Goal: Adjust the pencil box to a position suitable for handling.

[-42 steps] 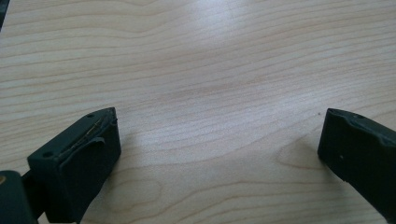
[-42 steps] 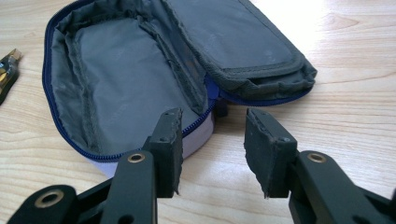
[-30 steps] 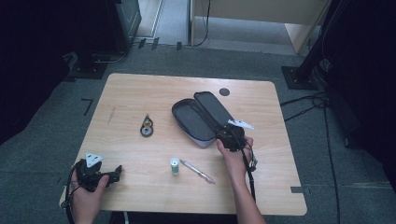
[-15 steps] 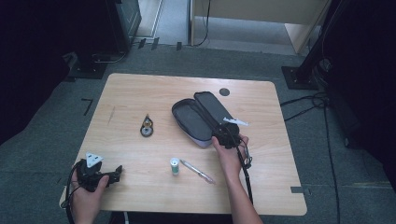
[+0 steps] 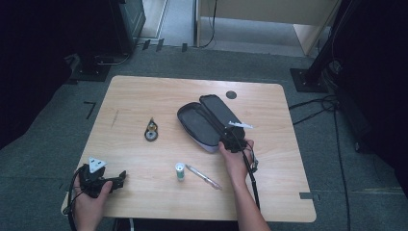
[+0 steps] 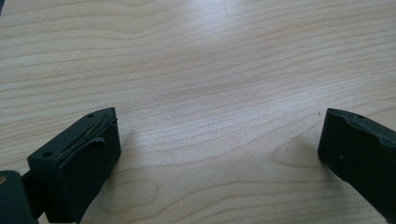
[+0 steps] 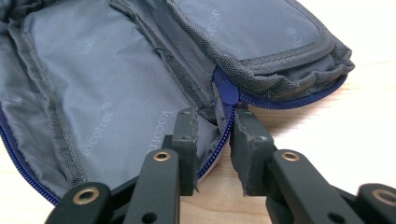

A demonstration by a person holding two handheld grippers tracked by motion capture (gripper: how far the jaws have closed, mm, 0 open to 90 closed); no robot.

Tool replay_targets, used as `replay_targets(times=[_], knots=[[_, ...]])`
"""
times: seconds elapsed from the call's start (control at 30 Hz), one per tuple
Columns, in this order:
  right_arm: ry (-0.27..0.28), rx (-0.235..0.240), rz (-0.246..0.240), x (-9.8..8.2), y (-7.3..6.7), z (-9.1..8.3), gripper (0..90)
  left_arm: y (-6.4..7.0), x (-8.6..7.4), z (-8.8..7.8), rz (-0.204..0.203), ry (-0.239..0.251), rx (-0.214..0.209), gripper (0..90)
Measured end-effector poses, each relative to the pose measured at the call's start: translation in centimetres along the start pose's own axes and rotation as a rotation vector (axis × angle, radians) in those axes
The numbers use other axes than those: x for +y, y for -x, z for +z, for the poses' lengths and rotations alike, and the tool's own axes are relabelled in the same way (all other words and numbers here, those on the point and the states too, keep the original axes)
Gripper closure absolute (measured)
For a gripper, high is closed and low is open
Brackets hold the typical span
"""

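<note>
An open dark pencil case (image 5: 199, 127) lies on the wooden table (image 5: 269, 163), right of centre, lid (image 5: 219, 108) folded back. In the right gripper view its grey lining (image 7: 107, 93) and blue zipper (image 7: 280, 102) are close up. My right gripper (image 5: 230, 139) sits at the case's near right end. Its jaws have just been closing, and the right gripper (image 7: 212, 126) now pinches the zippered rim between its pads. My left gripper (image 5: 118, 179) rests at the table's near left corner, open, with bare wood between the jaws of the left gripper (image 6: 217, 126).
A pen (image 5: 203, 176) and a small green-capped tube (image 5: 180, 170) lie near the front middle. A small round dark object (image 5: 152, 132) sits left of the case. A black round cap (image 5: 231, 95) is set into the tabletop at the back. Dark stands surround the table.
The right hand has shifted slightly left along the case's near end and its jaws have drawn together on the rim. The left hand has stayed put.
</note>
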State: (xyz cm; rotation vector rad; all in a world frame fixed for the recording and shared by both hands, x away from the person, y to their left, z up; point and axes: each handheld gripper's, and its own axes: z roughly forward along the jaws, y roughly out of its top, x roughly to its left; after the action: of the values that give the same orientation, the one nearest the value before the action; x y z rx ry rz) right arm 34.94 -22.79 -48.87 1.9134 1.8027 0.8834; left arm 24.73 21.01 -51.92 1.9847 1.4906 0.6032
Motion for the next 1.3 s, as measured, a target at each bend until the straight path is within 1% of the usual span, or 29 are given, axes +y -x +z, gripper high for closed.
replay_targets(times=[0.07, 0.1, 0.23, 0.33, 0.37, 0.43, 0.5, 0.53, 0.57, 0.6, 0.63, 0.67, 0.73, 0.77, 0.8, 0.83, 0.87, 0.9, 0.93, 1.0, 1.03, 1.07, 1.17, 1.2, 1.23, 1.27, 1.3], knots=[[0.003, -0.005, -0.016, 0.0, 0.2, 0.0, 76.2, 0.0, 0.0, 0.0, 0.0, 0.0, 0.0, 0.0], [0.002, -0.004, -0.033, 0.0, 0.4, 0.0, 78.0, 0.0, 0.0, 0.0, 0.001, 0.001, -0.001, 0.0], [0.003, 0.002, -0.053, 0.0, 0.7, -0.1, 81.0, 0.1, -0.1, 0.0, 0.0, 0.002, -0.001, 0.0], [0.01, 0.029, -0.079, -0.1, 1.2, -0.1, 84.1, 0.1, -0.1, 0.0, 0.0, 0.002, -0.001, 0.0], [0.015, 0.044, -0.102, -0.2, 1.4, -0.1, 85.0, 0.1, -0.1, 0.0, 0.0, 0.002, -0.001, 0.0], [0.024, 0.045, -0.127, -0.2, 1.5, -0.1, 85.7, 0.1, -0.1, 0.0, 0.0, 0.001, -0.001, 0.0], [0.019, 0.047, -0.158, -0.3, 1.5, -0.1, 86.3, 0.1, -0.1, 0.0, -0.001, 0.002, -0.001, 0.0], [0.019, 0.047, -0.158, -0.3, 1.5, -0.1, 86.3, 0.1, -0.1, 0.0, 0.0, 0.002, -0.001, 0.0], [0.023, 0.048, -0.179, -0.3, 1.6, -0.1, 86.4, 0.1, -0.1, 0.0, 0.0, 0.002, -0.001, 0.0], [0.022, 0.051, -0.188, -0.2, 1.6, -0.1, 86.5, 0.1, -0.1, 0.0, 0.0, 0.001, -0.001, 0.0], [0.023, 0.061, -0.209, -0.2, 1.7, -0.1, 86.9, 0.1, -0.1, 0.0, 0.0, 0.002, -0.001, 0.0], [0.025, 0.07, -0.219, -0.2, 1.8, 0.0, 87.0, 0.1, -0.1, 0.0, 0.0, 0.002, -0.001, 0.0], [0.025, 0.079, -0.226, -0.2, 1.9, 0.0, 87.2, 0.1, -0.1, 0.0, 0.0, 0.002, -0.002, 0.0], [0.028, 0.085, -0.241, -0.1, 2.0, 0.0, 87.5, 0.1, -0.1, 0.0, -0.001, 0.002, -0.001, 0.0], [0.032, 0.096, -0.279, -0.1, 2.1, 0.1, 87.5, 0.1, -0.1, 0.0, 0.0, 0.002, -0.001, 0.0], [0.037, 0.103, -0.293, -0.1, 2.2, 0.2, 87.1, 0.1, -0.1, 0.0, 0.0, 0.002, -0.001, 0.0], [0.043, 0.116, -0.297, -0.1, 2.3, 0.3, 85.0, 0.1, -0.1, 0.0, 0.0, 0.002, -0.001, 0.0], [0.043, 0.116, -0.297, -0.1, 2.3, 0.3, 85.0, 0.1, -0.1, 0.0, 0.0, 0.002, -0.001, 0.0], [0.049, 0.128, -0.286, -0.1, 2.4, 0.3, 79.8, 0.1, -0.1, 0.0, 0.0, 0.002, -0.001, 0.0], [0.05, 0.135, -0.237, -0.1, 2.4, 0.3, 67.3, 0.1, -0.1, 0.0, 0.0, 0.002, -0.001, 0.0], [0.049, 0.131, -0.217, -0.1, 2.3, 0.2, 62.2, 0.1, -0.1, 0.0, 0.0, 0.002, -0.001, 0.0], [0.045, 0.121, -0.208, -0.2, 2.2, 0.0, 59.0, 0.1, -0.1, 0.0, 0.0, 0.002, -0.001, 0.0], [0.024, 0.07, -0.155, -0.5, 1.5, -0.7, 52.8, 0.1, -0.1, 0.0, -0.001, 0.002, -0.002, 0.0], [0.024, 0.049, -0.107, -0.8, 1.2, -1.2, 51.9, 0.1, -0.1, 0.0, 0.0, 0.002, -0.001, 0.0], [0.024, 0.049, -0.107, -0.8, 1.2, -1.2, 51.9, 0.1, -0.1, 0.0, 0.0, 0.001, -0.001, 0.0], [0.011, 0.059, -0.056, -0.9, 1.1, -1.3, 51.6, 0.1, -0.1, 0.0, 0.0, 0.002, -0.001, 0.0], [-0.001, 0.055, -0.042, -1.0, 1.0, -1.2, 52.1, 0.1, -0.1, 0.0, 0.0, 0.002, -0.001, 0.0]])
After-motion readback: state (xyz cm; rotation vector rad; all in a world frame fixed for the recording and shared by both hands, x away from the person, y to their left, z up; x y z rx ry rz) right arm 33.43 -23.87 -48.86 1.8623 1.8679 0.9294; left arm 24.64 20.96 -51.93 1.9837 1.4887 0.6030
